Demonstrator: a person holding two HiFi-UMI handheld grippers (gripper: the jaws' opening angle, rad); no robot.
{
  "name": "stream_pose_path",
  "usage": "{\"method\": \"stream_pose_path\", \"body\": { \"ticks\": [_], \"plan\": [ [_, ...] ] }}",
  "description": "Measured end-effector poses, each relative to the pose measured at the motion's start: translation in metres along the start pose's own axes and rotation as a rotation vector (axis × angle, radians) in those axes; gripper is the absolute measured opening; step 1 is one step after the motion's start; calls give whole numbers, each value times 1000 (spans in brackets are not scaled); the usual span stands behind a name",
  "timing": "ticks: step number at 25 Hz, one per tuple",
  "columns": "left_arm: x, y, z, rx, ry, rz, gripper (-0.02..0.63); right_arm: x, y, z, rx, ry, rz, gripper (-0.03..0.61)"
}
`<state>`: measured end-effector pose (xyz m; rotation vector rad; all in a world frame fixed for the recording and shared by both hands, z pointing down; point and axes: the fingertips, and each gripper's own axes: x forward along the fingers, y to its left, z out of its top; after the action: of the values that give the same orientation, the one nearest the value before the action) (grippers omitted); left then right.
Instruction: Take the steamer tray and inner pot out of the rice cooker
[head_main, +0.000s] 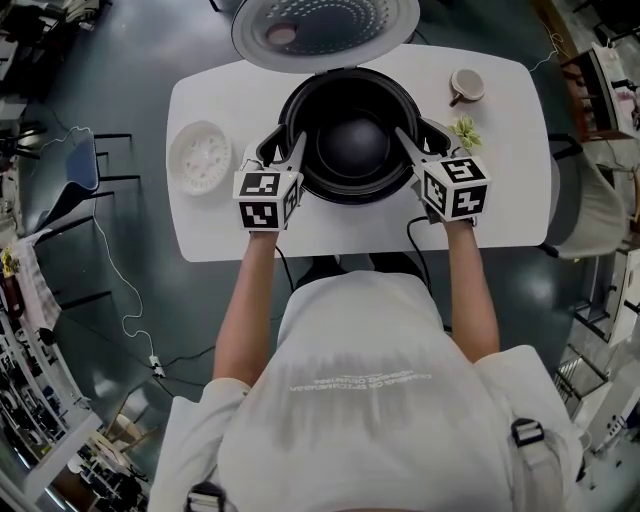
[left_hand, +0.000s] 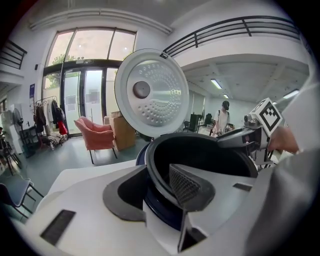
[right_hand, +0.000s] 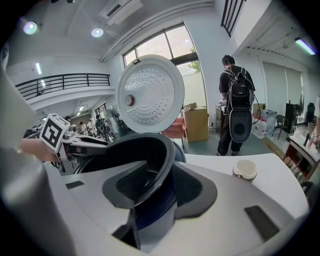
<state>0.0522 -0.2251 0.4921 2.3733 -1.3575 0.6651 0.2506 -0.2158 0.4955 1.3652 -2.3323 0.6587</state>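
Observation:
The rice cooker stands open on the white table (head_main: 210, 230), its lid (head_main: 325, 25) tipped up at the back. The dark inner pot (head_main: 350, 140) sits inside it. A white perforated steamer tray (head_main: 200, 155) lies on the table left of the cooker. My left gripper (head_main: 283, 143) straddles the pot's left rim (left_hand: 152, 165), one jaw outside, the mesh-padded jaw inside, with a small gap showing. My right gripper (head_main: 420, 135) straddles the right rim (right_hand: 167, 150) the same way, a gap beside its outer jaw. Neither gripper (left_hand: 154, 172) (right_hand: 162, 167) presses on the rim.
A small cup (head_main: 466, 85) (right_hand: 245, 170) and a green sprig (head_main: 465, 130) lie right of the cooker. A chair (head_main: 85, 165) stands left of the table, another (head_main: 590, 215) at its right. A person with a backpack (right_hand: 237, 105) stands beyond the table.

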Motion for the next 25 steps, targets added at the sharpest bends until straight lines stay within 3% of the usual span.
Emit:
{"method": "stream_pose_path", "body": {
  "ticks": [4,7,9,12,15,20,25],
  "plan": [
    [-1,3,2,-53,-18,-23,146,-1,0,1,78,17,10,158],
    [-5,9,5,-231,-55,-55,105,-3,0,2,187,15,34,130],
    [-7,13,6,-312,-54,-55,83,-4,1,4,197,15,40,126],
    [-10,15,3,-344,-47,-38,80,-6,4,10,158,15,33,124],
    [-14,17,1,-426,-62,-37,71,-7,7,19,150,-1,34,114],
    [-24,15,11,-521,-107,-82,64,-14,5,35,178,-24,41,98],
    [-38,11,34,-534,-168,-123,63,-26,6,57,191,-41,58,100]
  ]
}}
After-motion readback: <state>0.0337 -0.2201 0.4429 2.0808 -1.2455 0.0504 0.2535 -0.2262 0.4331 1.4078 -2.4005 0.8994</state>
